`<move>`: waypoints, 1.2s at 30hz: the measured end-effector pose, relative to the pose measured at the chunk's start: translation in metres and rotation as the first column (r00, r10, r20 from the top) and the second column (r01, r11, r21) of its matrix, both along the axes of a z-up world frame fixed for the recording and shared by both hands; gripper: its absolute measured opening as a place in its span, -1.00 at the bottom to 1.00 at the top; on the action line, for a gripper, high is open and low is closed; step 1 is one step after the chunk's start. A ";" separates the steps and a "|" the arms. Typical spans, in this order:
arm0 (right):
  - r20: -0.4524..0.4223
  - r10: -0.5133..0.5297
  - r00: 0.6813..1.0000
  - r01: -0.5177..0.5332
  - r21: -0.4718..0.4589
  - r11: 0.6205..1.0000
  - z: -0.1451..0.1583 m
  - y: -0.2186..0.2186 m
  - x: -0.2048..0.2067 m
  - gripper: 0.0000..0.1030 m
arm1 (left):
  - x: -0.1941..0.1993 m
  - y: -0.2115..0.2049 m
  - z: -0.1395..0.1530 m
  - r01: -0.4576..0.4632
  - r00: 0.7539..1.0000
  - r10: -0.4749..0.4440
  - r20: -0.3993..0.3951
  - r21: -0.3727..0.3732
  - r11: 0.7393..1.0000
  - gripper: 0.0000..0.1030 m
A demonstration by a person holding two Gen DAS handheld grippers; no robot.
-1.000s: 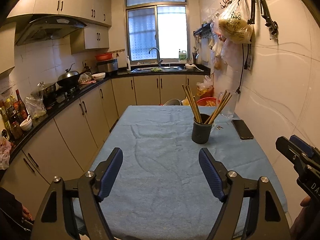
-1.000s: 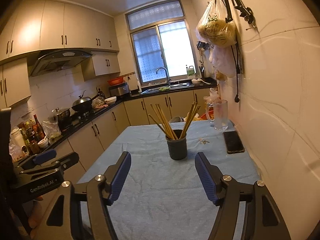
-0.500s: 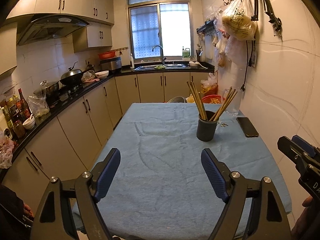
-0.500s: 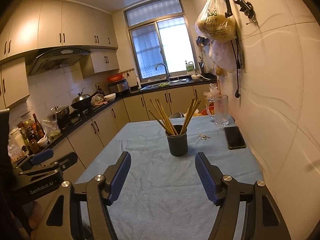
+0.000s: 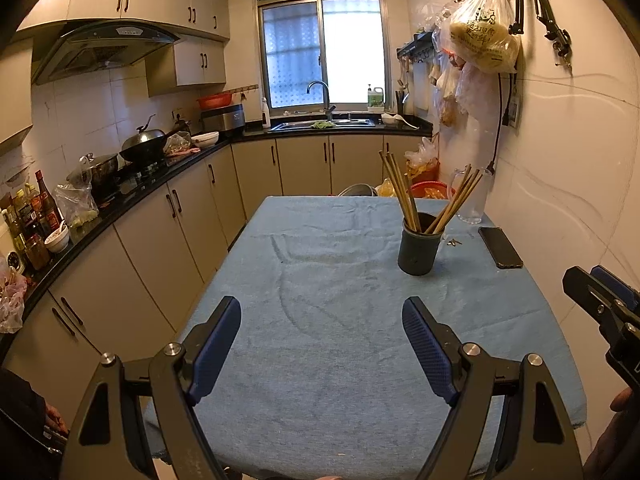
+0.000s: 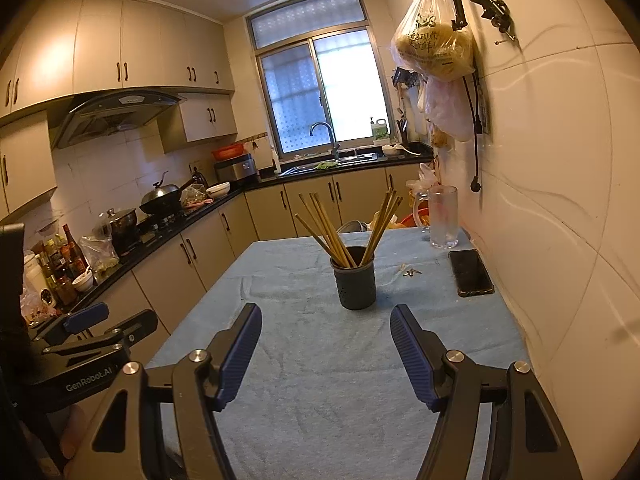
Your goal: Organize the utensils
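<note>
A dark round holder (image 5: 419,251) (image 6: 355,277) stands on the blue cloth-covered table (image 5: 328,280) (image 6: 320,352), towards its far right. Several wooden chopsticks (image 5: 402,194) (image 6: 332,228) lean out of it in two bunches. My left gripper (image 5: 322,320) hovers open over the near end of the table, nothing between its blue pads. My right gripper (image 6: 326,326) is open too, just short of the holder, with an empty gap. Each gripper shows at the edge of the other's view.
A black phone (image 5: 500,246) (image 6: 470,272) lies by the tiled wall, small keys (image 6: 409,272) beside it. A glass mug (image 6: 442,216) stands at the table's far right corner. Cabinets and a cluttered counter (image 5: 120,196) run along the left. Bags (image 5: 482,36) hang on wall hooks.
Both views have shifted only slightly; the holder sits a little further right in the left wrist view. Nothing was picked up or moved.
</note>
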State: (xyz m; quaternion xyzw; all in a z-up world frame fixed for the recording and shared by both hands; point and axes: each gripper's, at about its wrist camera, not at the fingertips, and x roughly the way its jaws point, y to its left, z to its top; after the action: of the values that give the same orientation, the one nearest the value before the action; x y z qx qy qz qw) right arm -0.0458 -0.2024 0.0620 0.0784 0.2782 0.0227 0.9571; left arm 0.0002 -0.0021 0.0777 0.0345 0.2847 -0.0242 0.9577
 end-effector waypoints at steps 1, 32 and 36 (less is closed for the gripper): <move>-0.001 -0.003 1.000 0.003 -0.004 1.000 -0.001 0.000 0.001 0.36 | 0.001 0.000 -0.001 -0.001 1.000 0.001 -0.003 -0.001 1.000 0.62; -0.026 0.001 1.000 -0.001 -0.019 1.000 -0.009 0.009 0.018 0.37 | 0.013 0.006 -0.006 0.003 0.999 -0.002 -0.033 0.002 1.000 0.62; -0.019 0.001 1.000 -0.002 -0.020 1.000 -0.008 0.009 0.016 0.37 | 0.012 0.006 -0.006 0.000 1.000 0.000 -0.030 0.000 1.000 0.62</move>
State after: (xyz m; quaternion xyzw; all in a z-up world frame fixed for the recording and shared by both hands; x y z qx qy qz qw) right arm -0.0298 -0.1931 0.0544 0.0686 0.2874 0.0199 0.9552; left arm 0.0124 0.0042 0.0718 0.0343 0.2988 -0.0246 0.9534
